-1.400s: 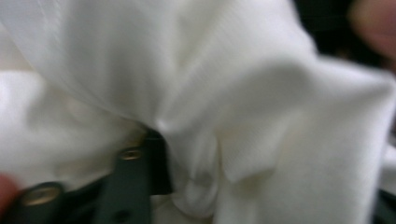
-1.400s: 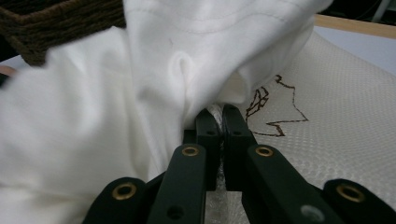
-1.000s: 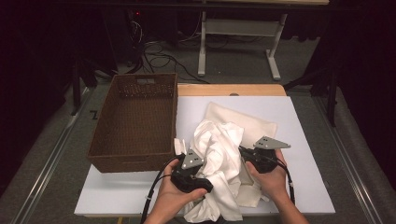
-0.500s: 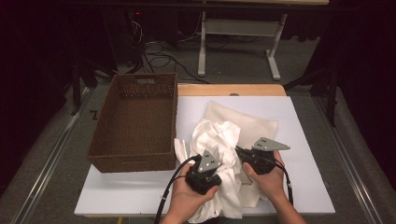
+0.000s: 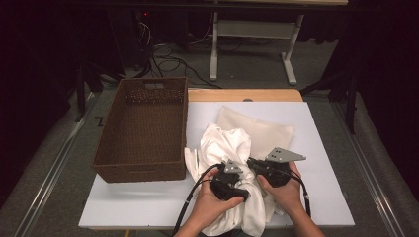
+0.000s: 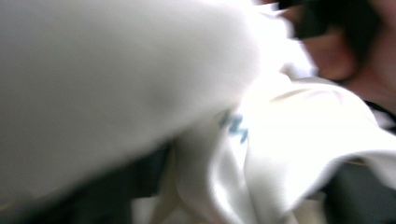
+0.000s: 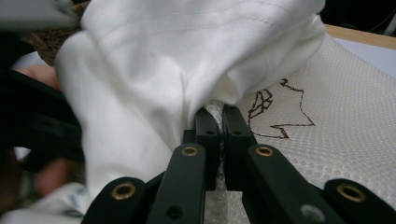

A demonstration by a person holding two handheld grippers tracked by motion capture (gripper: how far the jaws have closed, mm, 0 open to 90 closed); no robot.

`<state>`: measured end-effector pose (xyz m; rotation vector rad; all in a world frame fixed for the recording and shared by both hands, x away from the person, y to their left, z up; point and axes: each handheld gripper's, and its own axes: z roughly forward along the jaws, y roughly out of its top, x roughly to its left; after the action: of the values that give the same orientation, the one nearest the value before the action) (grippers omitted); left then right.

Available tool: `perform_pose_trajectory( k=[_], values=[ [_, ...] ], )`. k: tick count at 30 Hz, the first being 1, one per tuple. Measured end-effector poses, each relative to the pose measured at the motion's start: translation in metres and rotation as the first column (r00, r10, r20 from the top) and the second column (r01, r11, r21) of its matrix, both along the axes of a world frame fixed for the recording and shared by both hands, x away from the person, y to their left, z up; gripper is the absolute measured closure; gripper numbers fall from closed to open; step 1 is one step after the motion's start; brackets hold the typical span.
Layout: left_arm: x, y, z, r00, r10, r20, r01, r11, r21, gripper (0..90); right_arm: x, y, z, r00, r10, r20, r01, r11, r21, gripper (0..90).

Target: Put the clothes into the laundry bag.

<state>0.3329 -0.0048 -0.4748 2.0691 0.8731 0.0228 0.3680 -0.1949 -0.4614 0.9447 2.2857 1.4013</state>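
A crumpled white cloth (image 5: 225,143) lies at the near middle of the white table (image 5: 148,202), partly over a beige textured cloth (image 5: 262,131) with brown stitching (image 7: 275,112). My right gripper (image 7: 222,114) is shut on a fold of the white cloth (image 7: 163,56); from above, the right gripper (image 5: 250,163) points left into the heap. My left gripper (image 5: 236,167) sits close beside it, nose buried in the cloth. Its jaws have just been opening; white cloth (image 6: 280,140) presses blurred against its camera and hides them, so I cannot tell if cloth is between them.
A brown wicker basket (image 5: 143,170) stands on the table's left side, its near wall close to the cloth's left edge. Bare table lies to the right of the hands and along the front edge. Desk legs and cables stand on the floor beyond.
My left hand has moved right and down, close up to the right gripper, and the white cloth has bunched between them. The right gripper has stayed put, still shut.
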Motion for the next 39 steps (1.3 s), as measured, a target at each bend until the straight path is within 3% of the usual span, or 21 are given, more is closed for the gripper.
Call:
perform_pose_trajectory(
  k=[4,7,12,18,22,26,28,31,34,37,39],
  values=[
    [-0.012,0.017,0.016,0.9965,0.043,0.071,-0.045,0.9987,0.023,15.2,0.003,-0.001,-0.001,0.9998,-0.017,-0.005,0.017,0.9998,0.002,88.5],
    [-0.013,0.034,0.019,0.9944,0.062,0.085,-0.068,0.9960,0.058,15.6,0.003,-0.002,-0.001,0.9998,-0.017,-0.005,0.017,0.9998,0.004,88.5],
    [-0.012,0.063,0.012,0.9957,0.059,0.071,-0.064,0.9961,0.062,15.2,0.005,-0.003,-0.002,0.9998,-0.020,-0.002,0.020,0.9998,0.001,88.5],
    [-0.022,0.089,0.011,0.9912,0.062,0.116,-0.075,0.9913,0.108,15.2,0.005,-0.005,-0.002,0.9996,-0.025,-0.008,0.025,0.9997,-0.002,88.5],
    [-0.024,0.100,0.021,0.9834,0.062,0.170,-0.078,0.9925,0.094,21.8,0.006,-0.004,-0.002,0.9997,-0.024,-0.004,0.024,0.9997,0.000,88.4],
    [-0.024,0.109,0.028,0.9823,0.039,0.183,-0.059,0.9930,0.102,25.1,0.005,-0.004,-0.002,0.9997,-0.023,-0.001,0.023,0.9997,-0.004,88.5],
    [-0.026,0.113,0.027,0.9847,0.021,0.173,-0.040,0.9935,0.107,23.2,0.005,-0.006,-0.002,0.9997,-0.024,-0.002,0.024,0.9997,-0.002,88.5],
    [-0.029,0.115,0.016,0.9917,-0.023,0.127,0.006,0.9912,0.132,19.5,0.006,-0.006,-0.002,0.9997,-0.024,-0.007,0.024,0.9997,0.001,88.5],
    [-0.030,0.114,0.002,0.9960,-0.053,0.073,0.044,0.9920,0.118,17.9,0.006,-0.004,-0.002,0.9997,-0.024,-0.002,0.024,0.9997,-0.002,88.4],
    [-0.030,0.109,-0.013,0.9964,-0.078,0.032,0.074,0.9892,0.126,15.5,0.006,-0.004,-0.002,0.9996,-0.027,-0.006,0.027,0.9996,-0.004,88.4],
    [-0.032,0.107,-0.019,0.9939,-0.105,0.033,0.099,0.9826,0.157,15.0,0.006,-0.004,-0.003,0.9995,-0.029,-0.010,0.029,0.9996,-0.004,88.4]
  ],
)
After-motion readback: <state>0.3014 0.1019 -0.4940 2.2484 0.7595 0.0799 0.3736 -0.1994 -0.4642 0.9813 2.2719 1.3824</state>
